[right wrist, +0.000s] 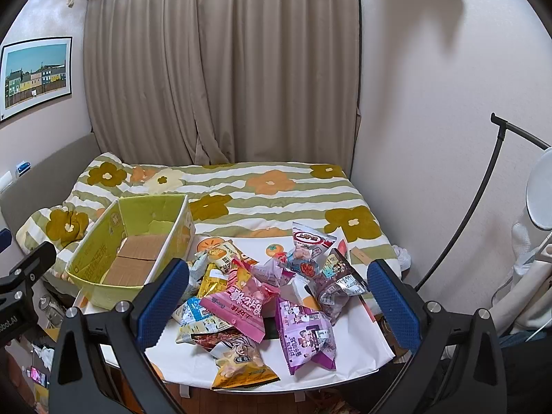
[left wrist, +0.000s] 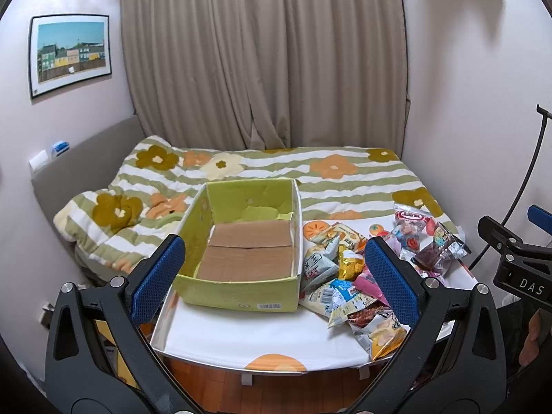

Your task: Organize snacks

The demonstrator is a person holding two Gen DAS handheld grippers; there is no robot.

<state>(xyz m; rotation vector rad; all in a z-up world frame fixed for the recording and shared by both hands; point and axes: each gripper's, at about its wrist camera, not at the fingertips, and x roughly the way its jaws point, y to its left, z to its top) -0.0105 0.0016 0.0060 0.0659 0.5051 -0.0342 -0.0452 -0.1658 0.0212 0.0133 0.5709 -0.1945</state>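
- The left gripper [left wrist: 274,277] stood wide and held nothing, with the green box [left wrist: 241,289] straight ahead between its fingers on the bench [left wrist: 241,338].
- The box showed only its bare cardboard floor; no snack lay in it.
- The right gripper [right wrist: 277,302] was equally wide and empty, hovering over the snack pile [right wrist: 262,296], the pink packet [right wrist: 238,305] directly ahead of it.
- By my reading, sorting had not started: every packet was left to move into the box, just left of the pile.
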